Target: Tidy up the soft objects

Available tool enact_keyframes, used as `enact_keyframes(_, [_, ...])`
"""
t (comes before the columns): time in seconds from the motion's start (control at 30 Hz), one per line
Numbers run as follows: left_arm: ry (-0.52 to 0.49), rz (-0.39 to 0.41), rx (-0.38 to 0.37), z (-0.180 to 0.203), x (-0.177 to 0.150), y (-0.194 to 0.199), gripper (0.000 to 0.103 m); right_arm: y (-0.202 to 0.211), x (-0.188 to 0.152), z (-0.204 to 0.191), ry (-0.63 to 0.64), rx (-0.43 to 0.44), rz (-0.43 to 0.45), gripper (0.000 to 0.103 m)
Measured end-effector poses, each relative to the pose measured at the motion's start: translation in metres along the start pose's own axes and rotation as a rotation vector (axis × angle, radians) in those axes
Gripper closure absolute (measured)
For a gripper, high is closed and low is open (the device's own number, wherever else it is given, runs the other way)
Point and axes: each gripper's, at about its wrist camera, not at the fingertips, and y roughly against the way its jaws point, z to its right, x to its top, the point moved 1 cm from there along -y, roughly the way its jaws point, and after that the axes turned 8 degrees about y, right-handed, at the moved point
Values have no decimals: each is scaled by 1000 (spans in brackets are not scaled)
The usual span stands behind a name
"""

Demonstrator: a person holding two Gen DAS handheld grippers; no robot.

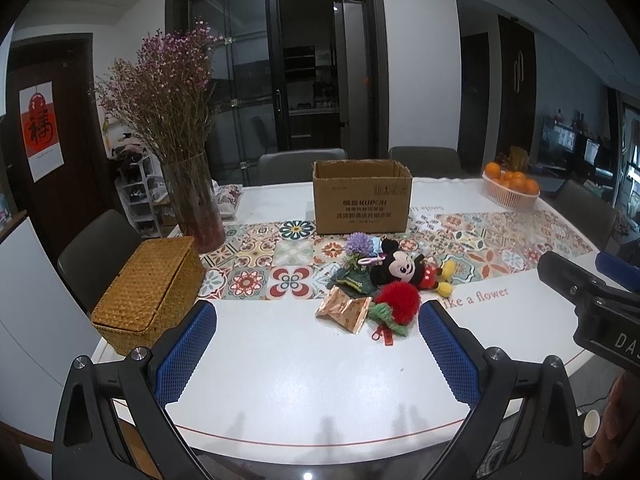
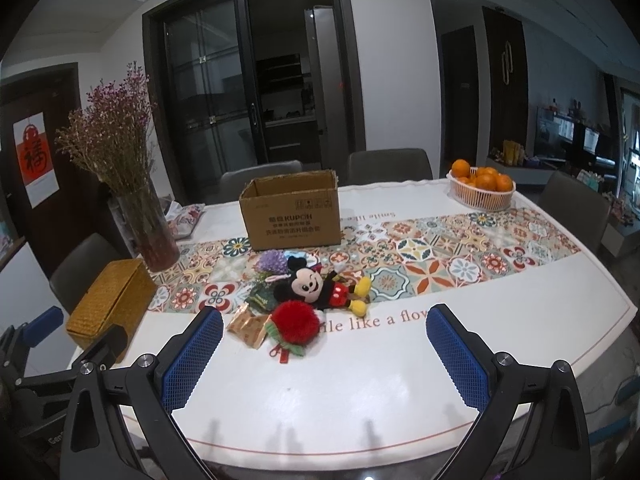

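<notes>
A heap of soft things lies mid-table: a mouse plush (image 1: 404, 270) (image 2: 320, 286), a red pompom charm (image 1: 398, 304) (image 2: 298, 326), a purple flower ball (image 1: 360, 243) (image 2: 271, 261), a green pouch (image 1: 354, 280) and a gold foil packet (image 1: 344, 312) (image 2: 250, 330). Behind the heap stands an open cardboard box (image 1: 362, 198) (image 2: 292, 212). My left gripper (image 1: 316, 354) hovers open over the near table edge, short of the heap. My right gripper (image 2: 324, 360) is open too, nothing between its blue pads, and appears in the left wrist view as a black body (image 1: 592, 304).
A woven lidded basket (image 1: 150, 284) (image 2: 112, 308) sits at the table's left. A glass vase of dried flowers (image 1: 192, 200) (image 2: 148, 224) stands behind it. A basket of oranges (image 1: 510, 188) (image 2: 482, 186) is at the far right. Chairs (image 1: 300, 166) ring the table.
</notes>
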Motion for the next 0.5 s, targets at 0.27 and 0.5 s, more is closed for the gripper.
enact_keyframes(0.27, [-54, -28, -48, 1, -5, -23, 0, -23, -7, -6, 4, 11, -55, 0])
enact_keyframes(0.5, [-89, -56, -87, -4, 3, -65, 0, -65, -4, -14, -28, 28, -117, 0])
